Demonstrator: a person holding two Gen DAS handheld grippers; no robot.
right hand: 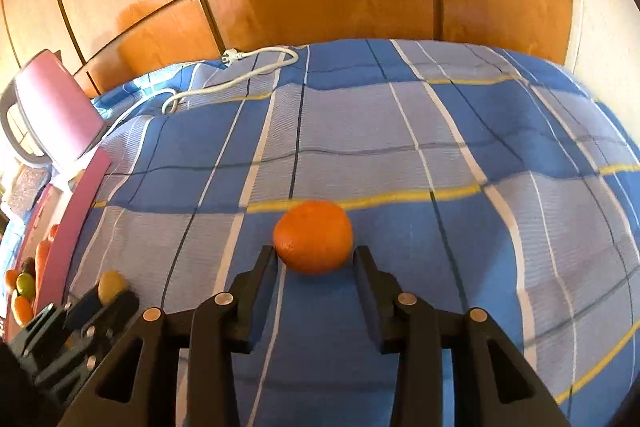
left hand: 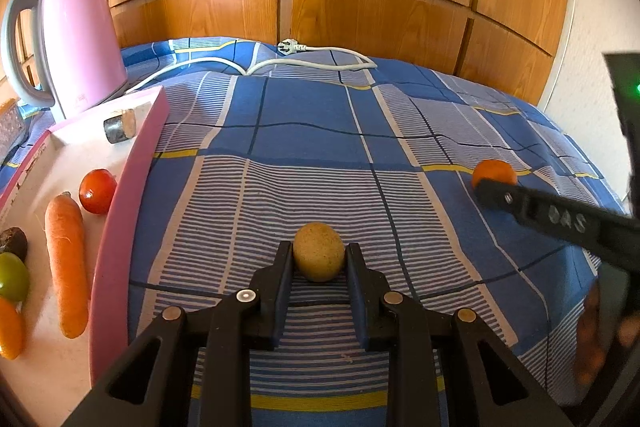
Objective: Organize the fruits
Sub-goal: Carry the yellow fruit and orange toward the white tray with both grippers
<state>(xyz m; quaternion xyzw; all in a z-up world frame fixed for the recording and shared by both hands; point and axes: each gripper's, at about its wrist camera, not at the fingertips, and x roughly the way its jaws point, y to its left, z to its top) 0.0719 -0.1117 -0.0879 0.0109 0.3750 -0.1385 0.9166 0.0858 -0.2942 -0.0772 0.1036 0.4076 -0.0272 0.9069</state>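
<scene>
A round yellow-brown fruit [left hand: 319, 259] rests on the blue checked cloth [left hand: 312, 155], and my left gripper [left hand: 319, 251] is shut on it, both pads against its sides. The same fruit [right hand: 111, 283] shows small at the lower left of the right wrist view. An orange [right hand: 313, 237] lies on the cloth between the tips of my right gripper [right hand: 316, 251], whose jaws stand apart with a thin gap on each side. In the left wrist view the orange [left hand: 494, 171] sits at the far right, behind a right finger [left hand: 532, 205].
A pink-rimmed white tray [left hand: 132, 187] at the left holds a carrot [left hand: 66, 267], a tomato [left hand: 97, 191], a green fruit [left hand: 12, 277], a dark fruit [left hand: 14, 243] and a grey-brown stub [left hand: 120, 127]. Behind it stand a pink kettle [left hand: 80, 39], a white cable [left hand: 312, 61] and wooden cupboard doors [left hand: 380, 7].
</scene>
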